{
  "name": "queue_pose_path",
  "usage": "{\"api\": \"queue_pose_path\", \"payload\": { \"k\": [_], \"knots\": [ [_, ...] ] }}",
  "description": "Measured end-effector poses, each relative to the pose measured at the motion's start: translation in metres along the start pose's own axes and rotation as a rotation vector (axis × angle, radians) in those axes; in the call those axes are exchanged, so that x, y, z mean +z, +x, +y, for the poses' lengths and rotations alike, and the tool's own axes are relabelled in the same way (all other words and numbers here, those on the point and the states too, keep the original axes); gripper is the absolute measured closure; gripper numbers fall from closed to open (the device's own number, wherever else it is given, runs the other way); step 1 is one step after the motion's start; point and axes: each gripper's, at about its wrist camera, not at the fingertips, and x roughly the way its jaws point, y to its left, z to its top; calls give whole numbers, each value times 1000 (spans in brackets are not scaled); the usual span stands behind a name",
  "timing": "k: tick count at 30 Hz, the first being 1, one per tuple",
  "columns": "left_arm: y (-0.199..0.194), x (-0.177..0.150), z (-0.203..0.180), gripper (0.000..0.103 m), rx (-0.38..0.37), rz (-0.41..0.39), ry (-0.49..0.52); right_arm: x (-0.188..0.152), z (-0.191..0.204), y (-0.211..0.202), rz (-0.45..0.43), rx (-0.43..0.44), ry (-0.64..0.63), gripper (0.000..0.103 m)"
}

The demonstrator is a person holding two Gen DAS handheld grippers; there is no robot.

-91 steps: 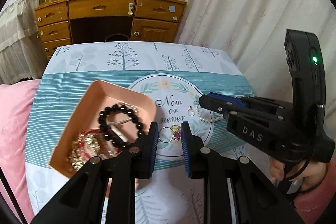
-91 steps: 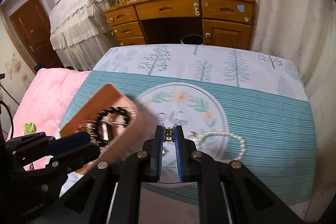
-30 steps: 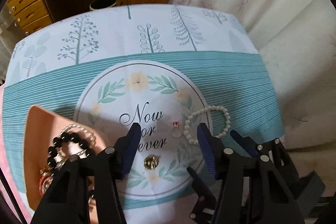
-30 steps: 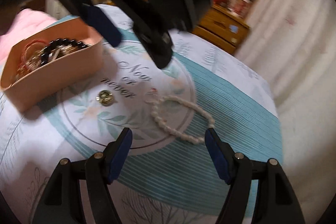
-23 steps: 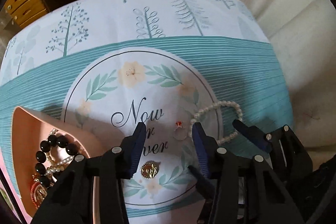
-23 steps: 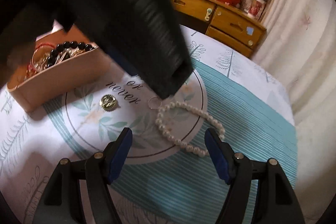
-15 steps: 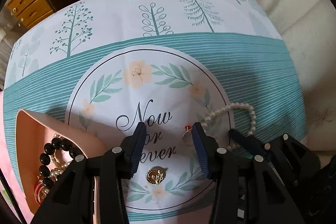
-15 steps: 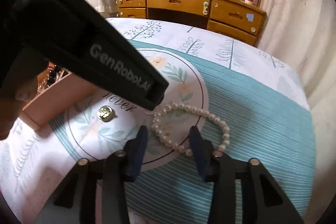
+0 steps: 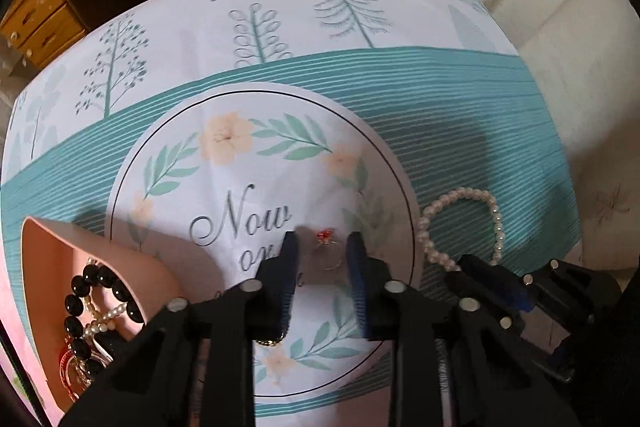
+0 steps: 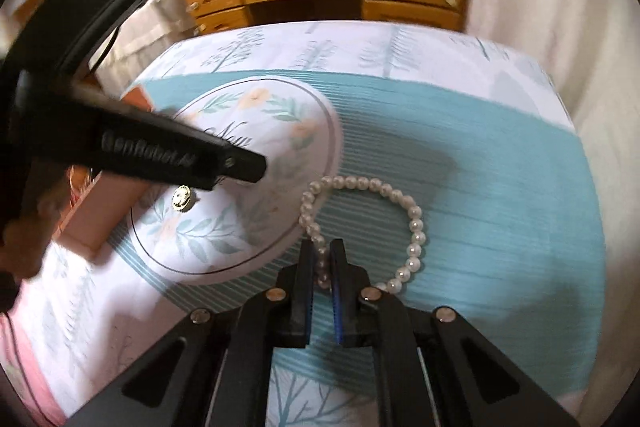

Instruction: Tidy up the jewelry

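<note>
Looking from large to small, I see the printed tablecloth (image 9: 460, 115), then the pink tray (image 9: 44, 255) of jewelry at its left side. My right gripper (image 10: 322, 259) pinches the pearl bracelet (image 10: 416, 227) lying on the teal stripes. My left gripper (image 9: 322, 247) is spread around the small ring (image 9: 326, 247).
</note>
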Motion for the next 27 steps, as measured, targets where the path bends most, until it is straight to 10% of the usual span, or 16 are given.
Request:
{"api": "queue_pose_path", "payload": {
  "k": [14, 27],
  "knots": [
    [-1, 4, -8, 90, 15, -14, 15, -4, -36, -12, -19, 190, 342, 95],
    [-69, 6, 18, 90, -4, -98, -11, 22, -13, -40, -143, 289, 345, 96]
  ]
}}
